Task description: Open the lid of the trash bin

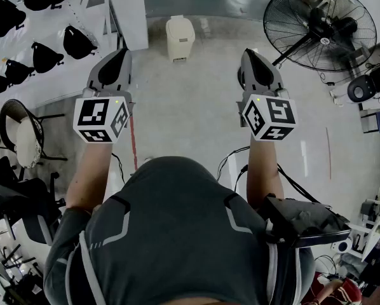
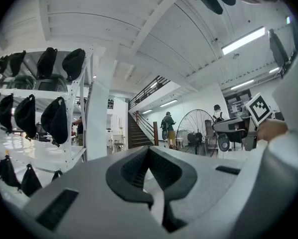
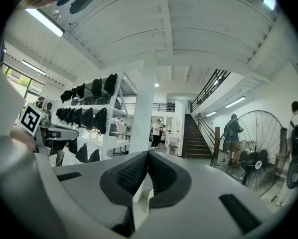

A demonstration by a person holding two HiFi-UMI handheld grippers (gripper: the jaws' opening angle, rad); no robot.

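Up at the top centre of the head view stands the cream trash bin (image 1: 180, 38), on the pale floor with its lid down flat, and both tools are well short of it. The left gripper (image 1: 122, 53) is held out in the upper left of the middle ground, nose aimed up the frame; its own view shows the two dark ribbed pads pressed tip to tip with nothing caught between them. The right gripper (image 1: 249, 53) is level with it on the other side, and it's the same there: jaws together at the tips, holding nothing. The bin sits between the two noses and beyond them. A big black fan (image 1: 317, 27) fills the upper right corner, white shelving (image 1: 82, 14) hung with black helmets runs down the upper left, and a thin red line (image 1: 133, 142) marks the floor just below the left gripper.
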